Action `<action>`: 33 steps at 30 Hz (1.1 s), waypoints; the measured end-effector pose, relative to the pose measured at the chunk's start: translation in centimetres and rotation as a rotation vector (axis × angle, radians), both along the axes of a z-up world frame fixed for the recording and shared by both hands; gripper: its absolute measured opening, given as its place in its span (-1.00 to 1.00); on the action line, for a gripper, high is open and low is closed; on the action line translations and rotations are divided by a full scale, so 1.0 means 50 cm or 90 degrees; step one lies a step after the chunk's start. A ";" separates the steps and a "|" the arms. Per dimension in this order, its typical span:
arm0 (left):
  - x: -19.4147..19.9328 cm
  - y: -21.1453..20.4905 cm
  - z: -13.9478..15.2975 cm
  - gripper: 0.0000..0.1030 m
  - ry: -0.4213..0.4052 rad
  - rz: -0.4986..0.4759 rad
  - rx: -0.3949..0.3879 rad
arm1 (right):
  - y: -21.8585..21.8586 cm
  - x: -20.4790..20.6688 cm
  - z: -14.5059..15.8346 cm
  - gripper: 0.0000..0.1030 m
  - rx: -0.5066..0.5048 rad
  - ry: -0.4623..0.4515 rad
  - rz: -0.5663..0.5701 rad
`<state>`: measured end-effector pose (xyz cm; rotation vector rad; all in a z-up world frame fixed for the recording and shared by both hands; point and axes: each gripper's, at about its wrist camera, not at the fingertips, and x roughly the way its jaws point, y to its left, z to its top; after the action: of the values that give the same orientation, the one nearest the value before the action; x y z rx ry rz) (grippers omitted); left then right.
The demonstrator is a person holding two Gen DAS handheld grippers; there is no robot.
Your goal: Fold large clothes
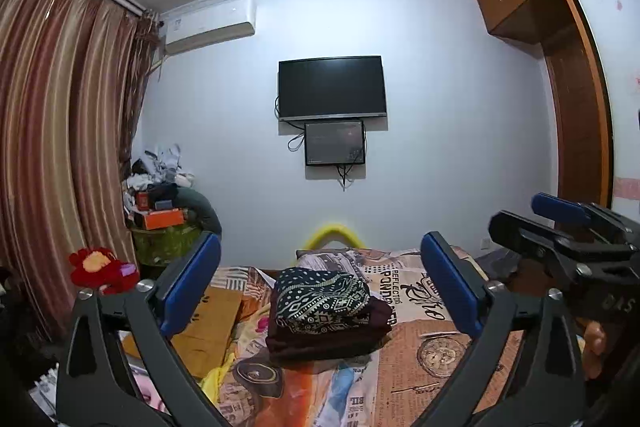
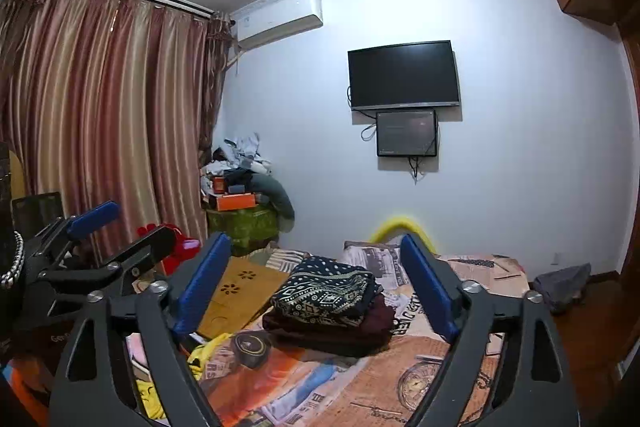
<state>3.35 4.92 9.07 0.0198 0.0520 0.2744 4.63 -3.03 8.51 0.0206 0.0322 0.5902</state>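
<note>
Hovering above the near end of the bed [image 1: 420, 371], the left gripper [image 1: 320, 291] has its blue-padded jaws spread wide and holds nothing; the right gripper [image 2: 316, 291] is likewise spread and empty, raised beside it. The folded clothes sit mid-bed: a dark patterned garment [image 1: 320, 297] lies on top of a folded maroon garment [image 1: 332, 335], the stack framed between the jaws in both views and apart from them. Open bedcover surrounds the stack on the near and right sides. On its left, a flat wooden board [image 2: 236, 291] lies close to the pile, with a yellow cloth [image 2: 208, 347] near the left edge of the bed. A red plush toy [image 1: 100, 267] sits off the left side by the curtain [image 1: 60, 127]. Beyond the far end, a dark television [image 1: 332, 89] hangs on the wall. The bedcover carries newsprint; "REFLECTING" reads upside down, the rest is not legible.
</note>
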 end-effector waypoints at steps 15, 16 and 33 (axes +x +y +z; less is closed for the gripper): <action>0.003 0.030 -0.029 0.99 0.015 0.011 -0.049 | -0.012 -0.014 -0.016 0.94 0.004 -0.008 -0.008; 0.002 0.031 -0.030 0.99 0.015 0.012 -0.050 | -0.012 -0.016 -0.020 0.94 0.004 -0.008 -0.009; 0.002 0.030 -0.040 0.99 0.021 0.020 -0.058 | -0.017 -0.017 -0.020 0.95 0.001 0.010 -0.007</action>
<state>3.47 6.44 7.05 -0.0667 0.0980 0.3025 3.79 -3.89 7.52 0.0265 0.0475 0.5784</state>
